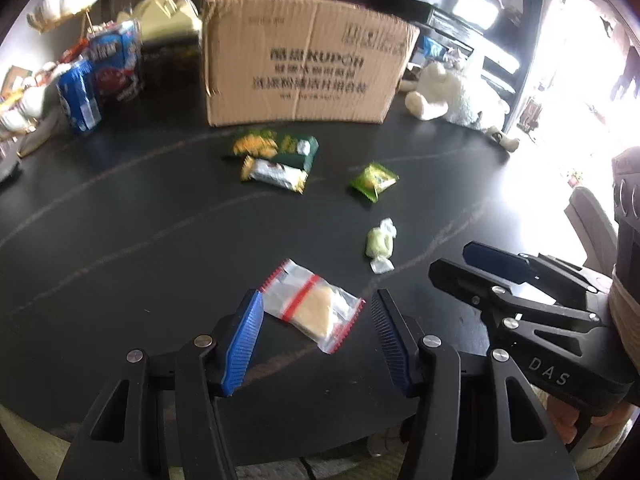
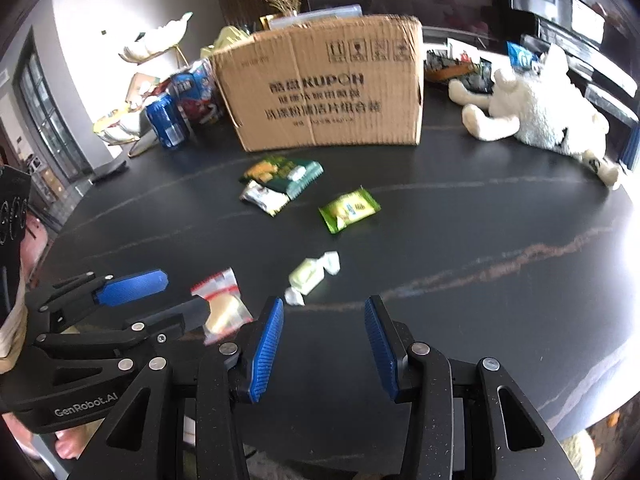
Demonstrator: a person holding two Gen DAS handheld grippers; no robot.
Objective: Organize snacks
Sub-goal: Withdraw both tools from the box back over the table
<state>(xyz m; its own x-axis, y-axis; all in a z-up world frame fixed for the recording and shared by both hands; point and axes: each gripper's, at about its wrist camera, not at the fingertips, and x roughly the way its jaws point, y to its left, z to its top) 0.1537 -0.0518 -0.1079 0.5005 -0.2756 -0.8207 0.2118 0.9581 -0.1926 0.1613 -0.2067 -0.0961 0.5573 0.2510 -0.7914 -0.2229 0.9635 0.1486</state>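
Several snacks lie on the black table point(image 1: 120, 240). A clear red-edged packet with a pale biscuit point(image 1: 316, 306) lies just ahead of and between the fingers of my open left gripper point(image 1: 318, 320), untouched; it also shows in the right wrist view point(image 2: 224, 306). A pale green wrapped candy point(image 2: 310, 276) lies ahead of my open, empty right gripper point(image 2: 324, 324). Farther off are a green packet point(image 2: 350, 208), a silver-yellow bar point(image 2: 264, 196) and a dark green pack point(image 2: 286, 172). The cardboard box point(image 2: 328, 88) stands behind them.
Blue cans and snack bags point(image 2: 180, 108) stand left of the box. A white plush toy point(image 2: 536, 112) lies at the right. The table's rounded front edge point(image 1: 48, 420) is close below my grippers. The right gripper point(image 1: 448, 270) is beside the left one.
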